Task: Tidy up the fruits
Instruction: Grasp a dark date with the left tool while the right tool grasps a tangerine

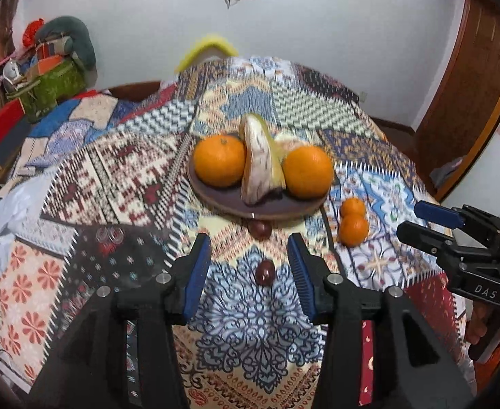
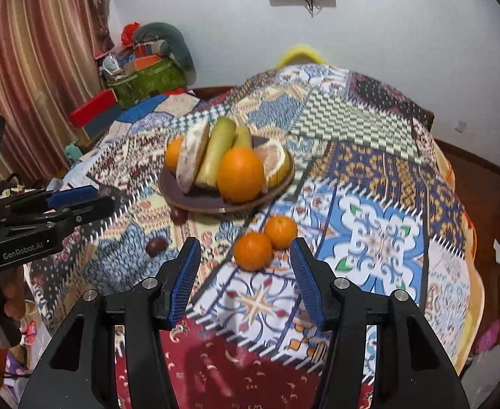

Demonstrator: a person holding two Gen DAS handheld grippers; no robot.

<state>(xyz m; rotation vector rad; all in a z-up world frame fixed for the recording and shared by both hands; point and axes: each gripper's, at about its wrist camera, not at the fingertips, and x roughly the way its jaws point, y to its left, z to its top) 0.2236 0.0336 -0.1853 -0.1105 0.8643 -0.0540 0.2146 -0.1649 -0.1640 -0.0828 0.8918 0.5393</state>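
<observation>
A brown plate [image 1: 277, 208] [image 2: 195, 204] on the patterned tablecloth carries two large oranges [image 1: 220, 161] [image 2: 240, 174], bananas [image 1: 260, 163] [image 2: 216, 151] and a pomelo wedge [image 2: 274, 162]. Two small tangerines [image 1: 353, 229] [image 2: 252, 251] lie on the cloth near the plate. One dark red date [image 1: 265, 272] [image 2: 157, 246] lies on the cloth between my left gripper's [image 1: 250, 266] open fingers, untouched; another date [image 1: 259, 229] [image 2: 178, 215] sits at the plate's near edge. My right gripper [image 2: 245, 266] is open, its tips beside the tangerines, holding nothing.
The round table's edge drops off at right and near. A cluttered shelf with a green basket [image 1: 54, 90] [image 2: 147, 80] and a red box [image 1: 1, 129] stands at the back left. Striped curtains [image 2: 38, 68] hang on the left, and a wooden door [image 1: 471, 102] is at right.
</observation>
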